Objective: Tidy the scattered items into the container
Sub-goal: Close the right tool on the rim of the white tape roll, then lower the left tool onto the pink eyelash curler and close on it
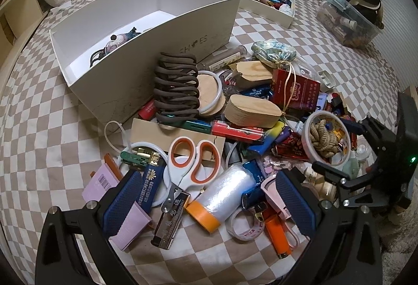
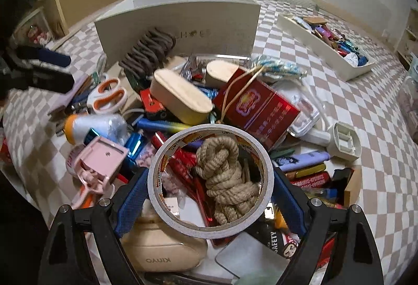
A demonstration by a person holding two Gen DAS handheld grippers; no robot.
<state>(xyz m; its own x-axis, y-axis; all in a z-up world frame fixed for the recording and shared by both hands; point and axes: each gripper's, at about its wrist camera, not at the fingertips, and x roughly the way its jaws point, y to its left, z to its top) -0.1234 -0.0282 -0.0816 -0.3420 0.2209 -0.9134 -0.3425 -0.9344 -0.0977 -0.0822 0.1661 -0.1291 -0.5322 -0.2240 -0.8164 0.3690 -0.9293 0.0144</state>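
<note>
The bed, covered in a checked quilt, carries the whole work area. The white box stands at the far side of the pile, its near wall touching the clutter; a small knitted item already lies inside. It is stiff card, light, and open at the top, so items are best lowered in from above.

The pile lies between the box and both tongs. It holds a coil of brown hair ties, wooden oval boxes, a red packet, orange-handled scissors and several lighters.

The tape roll sits at the near right of the pile, with a knot of rope showing through its core. The roll is light and rigid across its diameter, but its smooth paper edge is judged slippery. The outer rim, taken on opposite sides, is the suitable place to hold it.

The right tongs stand wide, one blue pad on each side of the roll and pressing its rim; the roll appears held across its full width. Whether the rope is lifted with the roll or lies loose beneath cannot be told.

The left tongs hang open above the near edge of the pile, over the scissors and a clear film roll, gripping nothing.
</note>
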